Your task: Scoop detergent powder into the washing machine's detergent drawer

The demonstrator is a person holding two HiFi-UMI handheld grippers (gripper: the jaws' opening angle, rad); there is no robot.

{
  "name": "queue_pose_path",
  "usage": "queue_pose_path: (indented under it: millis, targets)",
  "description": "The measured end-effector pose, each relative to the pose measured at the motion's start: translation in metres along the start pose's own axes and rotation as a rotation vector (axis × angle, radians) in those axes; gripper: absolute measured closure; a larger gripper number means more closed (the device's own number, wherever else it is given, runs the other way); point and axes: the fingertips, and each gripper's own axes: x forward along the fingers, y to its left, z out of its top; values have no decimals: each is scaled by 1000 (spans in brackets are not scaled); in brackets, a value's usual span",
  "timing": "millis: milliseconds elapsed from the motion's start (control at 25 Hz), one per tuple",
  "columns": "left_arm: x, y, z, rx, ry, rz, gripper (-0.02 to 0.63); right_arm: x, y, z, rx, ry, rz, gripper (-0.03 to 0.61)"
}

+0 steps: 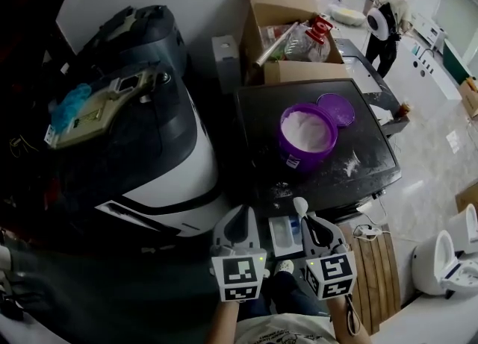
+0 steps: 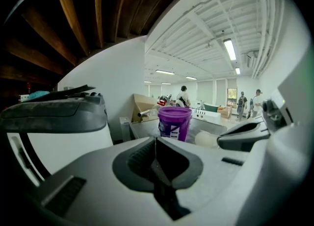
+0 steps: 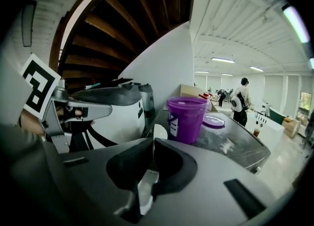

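Observation:
A purple tub full of white powder stands on the washing machine's dark top, its lid lying beside it. Below the front edge, the white detergent drawer is pulled out. My right gripper hangs over the drawer's right side, shut on the handle of a white scoop whose bowl points at the tub. The same bowl shows past the right gripper, before the tub. My left gripper is shut and holds nothing, just left of the drawer. The left gripper faces the tub.
A second white and dark machine stands close on the left. A cardboard box of bottles sits behind the washer. Spilled powder streaks the top at right. A wooden slatted board and white fixtures lie to the right. A person stands far back.

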Motion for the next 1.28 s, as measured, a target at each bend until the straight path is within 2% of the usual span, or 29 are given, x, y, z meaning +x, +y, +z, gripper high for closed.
queue_pose_path:
  millis: [520, 920, 1280]
  targets:
    - [-2, -2, 75, 56, -147, 15, 603, -24, -30, 95, 0, -235, -93, 558]
    - [-3, 2, 108, 66, -208, 50, 603, -36, -55, 136, -24, -333, -146, 558]
    - [-7, 4, 132, 86, -256, 84, 603, -45, -74, 155, -14, -382, -164, 558]
